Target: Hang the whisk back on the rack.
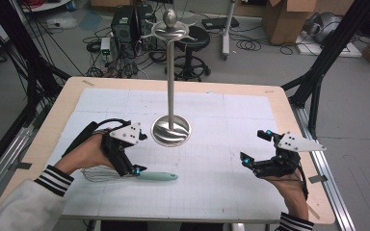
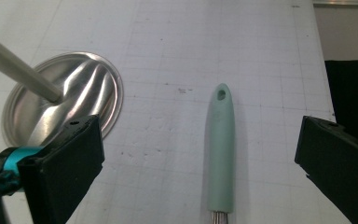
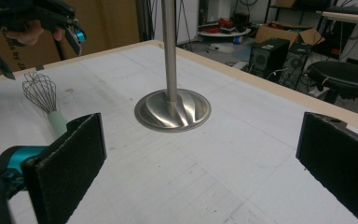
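A whisk with a mint-green handle [image 1: 156, 176] lies flat on the white mat, its wire head [image 1: 96, 174] pointing left under the left hand. My left gripper [image 1: 139, 154] hovers over it, open. In the left gripper view the handle [image 2: 221, 149] runs between the two spread jaws of that gripper [image 2: 200, 140], touching neither. My right gripper [image 1: 254, 146] is open at the right of the mat, holding nothing. In the right gripper view, the right gripper [image 3: 203, 135] faces the stand base [image 3: 172, 109], with the whisk [image 3: 42, 93] and the left gripper [image 3: 35, 51] farther off.
A tall metal stand rises from a round base [image 1: 171, 130] at mid-table, with hooks at its top [image 1: 170, 31]. Its base [image 2: 74, 93] is close to the left jaw. Beyond the table's far edge are a stool [image 1: 192, 38], computer towers [image 1: 125, 24] and cardboard boxes [image 1: 284, 19].
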Motion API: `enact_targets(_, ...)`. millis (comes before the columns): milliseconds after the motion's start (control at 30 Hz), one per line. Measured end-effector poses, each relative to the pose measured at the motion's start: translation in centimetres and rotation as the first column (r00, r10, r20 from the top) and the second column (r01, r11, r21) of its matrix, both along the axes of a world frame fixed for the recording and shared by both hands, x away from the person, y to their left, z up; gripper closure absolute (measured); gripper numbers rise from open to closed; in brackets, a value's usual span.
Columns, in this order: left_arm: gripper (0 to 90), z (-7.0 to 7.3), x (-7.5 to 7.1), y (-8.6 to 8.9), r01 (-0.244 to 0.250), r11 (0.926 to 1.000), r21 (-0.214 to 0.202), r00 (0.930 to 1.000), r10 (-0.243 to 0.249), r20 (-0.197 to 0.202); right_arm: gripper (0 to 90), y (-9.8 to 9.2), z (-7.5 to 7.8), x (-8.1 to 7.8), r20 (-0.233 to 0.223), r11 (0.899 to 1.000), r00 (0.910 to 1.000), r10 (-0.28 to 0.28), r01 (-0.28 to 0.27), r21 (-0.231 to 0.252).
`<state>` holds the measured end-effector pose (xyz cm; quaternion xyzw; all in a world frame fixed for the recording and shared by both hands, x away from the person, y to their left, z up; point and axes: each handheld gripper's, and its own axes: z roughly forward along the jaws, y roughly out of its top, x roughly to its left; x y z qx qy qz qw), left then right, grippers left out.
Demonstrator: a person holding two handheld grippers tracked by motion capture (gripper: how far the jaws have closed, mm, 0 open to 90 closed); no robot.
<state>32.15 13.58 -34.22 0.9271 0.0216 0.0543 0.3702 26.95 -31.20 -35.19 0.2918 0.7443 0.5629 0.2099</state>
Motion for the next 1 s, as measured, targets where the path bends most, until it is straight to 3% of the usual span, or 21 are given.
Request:
enact_targets(467,1.8,-2.5,0.0,-2.6,0.060,0.9949,0.081,0.9966,-0.055,-0.062,0.2,-0.2,-0.1,0.0,0.000,1.000,1.0000,0.002,-0.002,0.011)
enact_targets(633,1.8,-3.5,0.0,-3.1,0.102,0.9838,0.147,0.9931,-0.093,-0.072,0.2,-0.3,-0.1,0.0,0.000,1.000,1.0000,0.001,-0.001,0.013)
enact_targets(800,1.9,-4.2,0.4,-3.4,0.093,0.9810,0.170,0.9928,-0.078,-0.090,0.2,-0.2,-0.1,0.0,-0.004,1.000,1.0000,0.006,-0.006,0.014)
enact_targets(867,6.4,-4.4,0.4,-3.4,0.096,0.9817,0.164,0.9920,-0.081,-0.097,0.2,-0.2,-0.1,0.1,0.000,1.000,1.0000,0.007,-0.007,0.012)
enact_targets(967,7.8,-4.7,0.4,-3.6,0.105,0.9792,0.174,0.9903,-0.087,-0.108,0.2,-0.2,-0.2,0.1,0.000,1.000,1.0000,0.008,-0.008,0.009)
enact_targets(1000,7.8,-4.8,0.5,-3.7,0.115,0.9753,0.188,0.9896,-0.096,-0.107,0.2,-0.2,-0.2,0.1,-0.001,1.000,1.0000,0.008,-0.008,0.010)
